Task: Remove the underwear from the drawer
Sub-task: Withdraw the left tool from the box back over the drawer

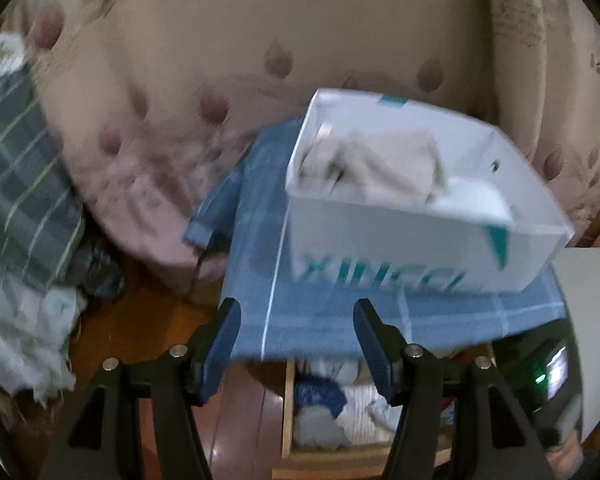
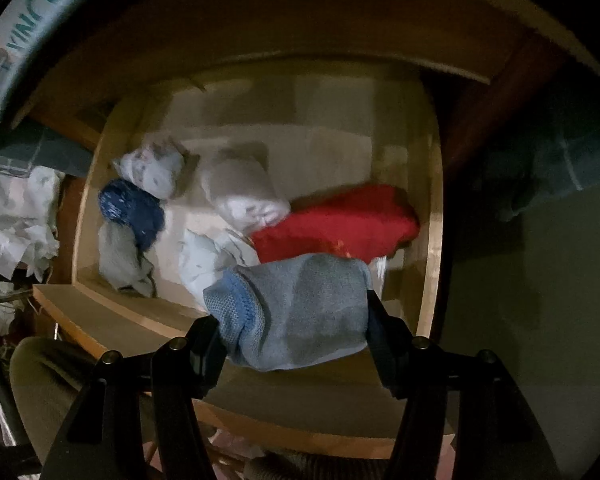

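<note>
**Grey pair in your right gripper, box waiting on your left**

Start on your left. Your left gripper [image 1: 296, 340] hangs with its jaws apart and nothing between them, above the front edge of the blue cloth [image 1: 340, 316]. Just beyond it on that cloth stands the white box [image 1: 420, 256], already holding a beige garment [image 1: 384, 164] and something white beside it. The picture is smeared, so I cannot tell finer detail there. Below the cloth you can see a strip of the open drawer [image 1: 288, 412].

Now your right. Your right gripper [image 2: 296, 344] is clamped on the grey underwear [image 2: 300, 312], one pad on each end of the bundle. It is held above the drawer's [image 2: 430, 240] front right part, near the front wall. The bundle's long axis runs across the picture, from pad to pad; its blue-trimmed end points left, the plain grey end right.

Left to right, the drawer still holds a white roll [image 2: 152, 172], a navy roll [image 2: 132, 208], a grey roll [image 2: 120, 260], a pale bundle [image 2: 244, 192] and a red piece [image 2: 340, 224].

By my reading you are in the lifting-out step. Next you need to raise the grey pair clear of the front wall without dragging the red piece beneath it, then carry it left toward the box, probably.
</note>
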Available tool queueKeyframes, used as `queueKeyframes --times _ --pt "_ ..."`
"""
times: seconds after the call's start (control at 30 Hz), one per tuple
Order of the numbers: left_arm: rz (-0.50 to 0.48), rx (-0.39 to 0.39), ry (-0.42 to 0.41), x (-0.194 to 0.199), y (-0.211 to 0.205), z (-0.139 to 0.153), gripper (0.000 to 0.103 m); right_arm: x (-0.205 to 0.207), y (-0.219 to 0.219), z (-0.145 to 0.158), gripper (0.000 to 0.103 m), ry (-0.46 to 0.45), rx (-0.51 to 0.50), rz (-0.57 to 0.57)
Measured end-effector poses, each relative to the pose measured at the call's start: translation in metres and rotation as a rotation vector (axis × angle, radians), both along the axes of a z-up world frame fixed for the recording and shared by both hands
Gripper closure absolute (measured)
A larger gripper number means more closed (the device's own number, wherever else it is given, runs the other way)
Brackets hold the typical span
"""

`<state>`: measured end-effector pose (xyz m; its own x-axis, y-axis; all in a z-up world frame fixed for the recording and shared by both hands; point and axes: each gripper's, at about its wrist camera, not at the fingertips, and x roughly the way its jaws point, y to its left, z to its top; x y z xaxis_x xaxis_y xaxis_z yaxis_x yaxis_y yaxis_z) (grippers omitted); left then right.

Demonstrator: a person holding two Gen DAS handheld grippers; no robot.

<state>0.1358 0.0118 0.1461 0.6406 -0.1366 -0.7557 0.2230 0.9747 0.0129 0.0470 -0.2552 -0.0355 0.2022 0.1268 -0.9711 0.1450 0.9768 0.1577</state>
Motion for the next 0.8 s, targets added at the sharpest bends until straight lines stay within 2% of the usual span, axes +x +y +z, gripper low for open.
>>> queueKeyframes --times 0.2,0.37,0.63,0.8 --pt "0.081 0.026 0.106 -0.027 0.014 -0.074 0.043 -0.001 0.002 0.013 0.045 -0.022 0.004 0.005" --pt "0.115 0.054 0.165 -0.045 0.017 -0.119 0.043 -0.006 0.003 0.034 0.045 -0.029 0.022 0.011" --pt "0.102 0.071 0.157 -0.057 0.018 -0.145 0.043 -0.011 0.006 0.092 0.045 -0.080 0.019 0.047" --pt "0.109 0.032 0.155 -0.057 0.021 -0.145 0.043 -0.010 0.010 0.142 0.045 -0.139 0.011 0.082"
